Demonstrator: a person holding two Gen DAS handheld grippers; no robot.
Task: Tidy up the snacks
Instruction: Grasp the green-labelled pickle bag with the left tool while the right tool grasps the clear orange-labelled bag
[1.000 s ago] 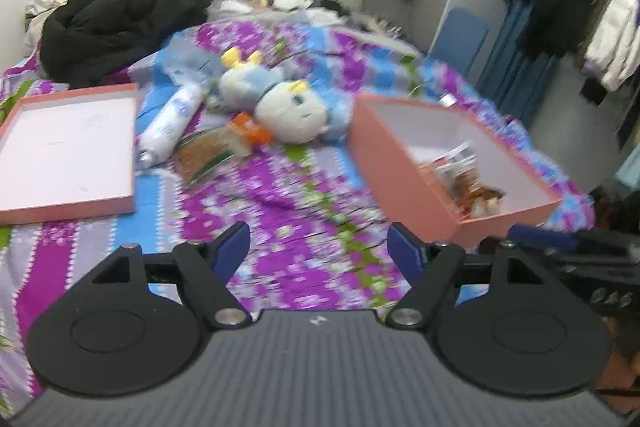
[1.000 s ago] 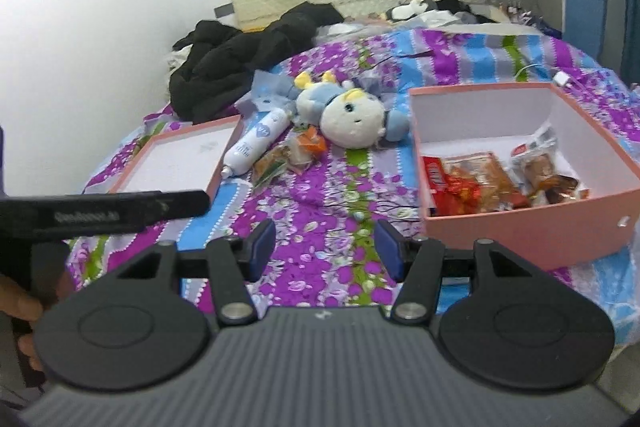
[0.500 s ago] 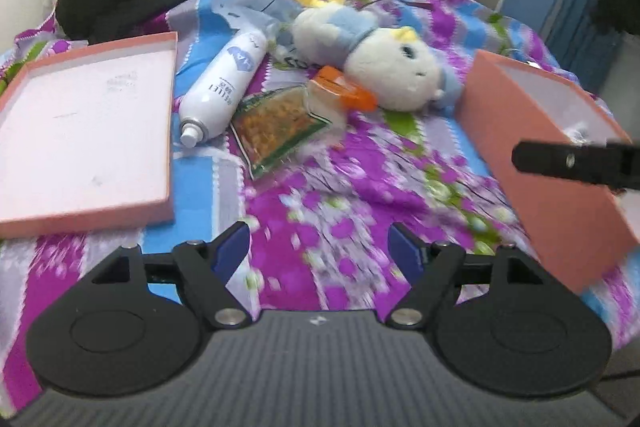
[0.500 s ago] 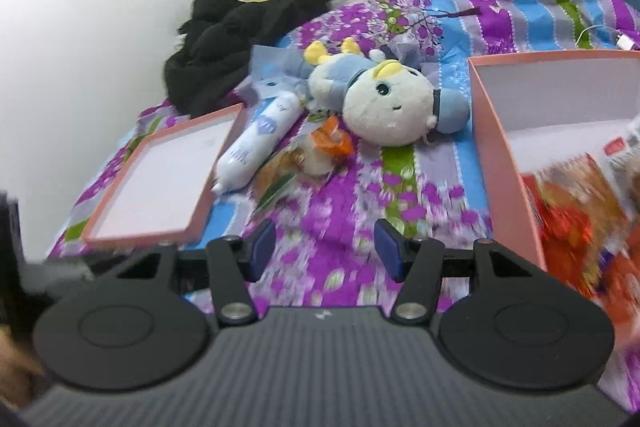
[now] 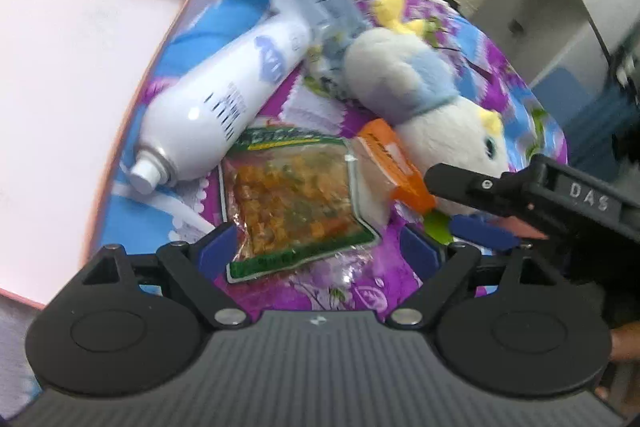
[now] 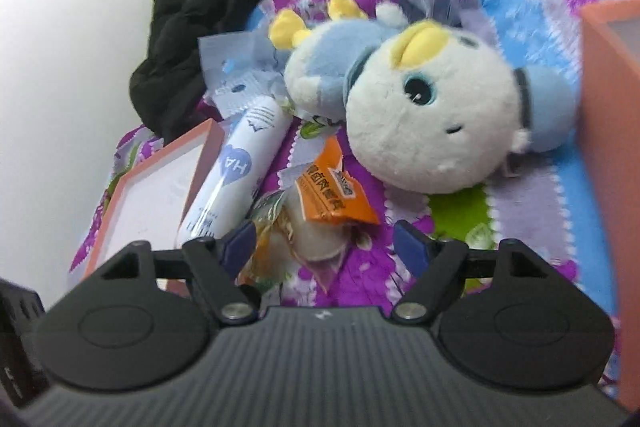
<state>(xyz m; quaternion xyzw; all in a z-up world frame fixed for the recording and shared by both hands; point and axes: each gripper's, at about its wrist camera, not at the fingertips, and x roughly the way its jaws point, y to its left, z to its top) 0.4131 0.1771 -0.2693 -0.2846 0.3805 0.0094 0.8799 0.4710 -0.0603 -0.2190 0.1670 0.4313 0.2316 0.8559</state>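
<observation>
**Coach:** Left gripper (image 5: 316, 247) first, from its own camera: your jaws are opening and straddle the near end of the green-edged snack packet (image 5: 294, 205), but the pads don't press on it yet. It lies flat on the bedspread (image 5: 332, 287), just right of the white spray bottle (image 5: 216, 107).

**Operator:** So where do I bite?

**Coach:** On the near sealed edge, I'd say. Keep low so one pad slides under the film, and stay clear of the bottle.

**Operator:** And the other view?

**Coach:** Your right gripper (image 6: 326, 247) is opening too, nothing pinched. The orange-labelled packet (image 6: 330, 193) sits just beyond its tips, touching the plush toy (image 6: 432, 115) on the far side. Its clear lower part (image 6: 320, 247) lies between the jaws.

**Operator:** Risk?

**Coach:** Probably catching the plush or the other packet. Close only on the wrapper; the pink box (image 6: 612, 99) waits at the right.
</observation>
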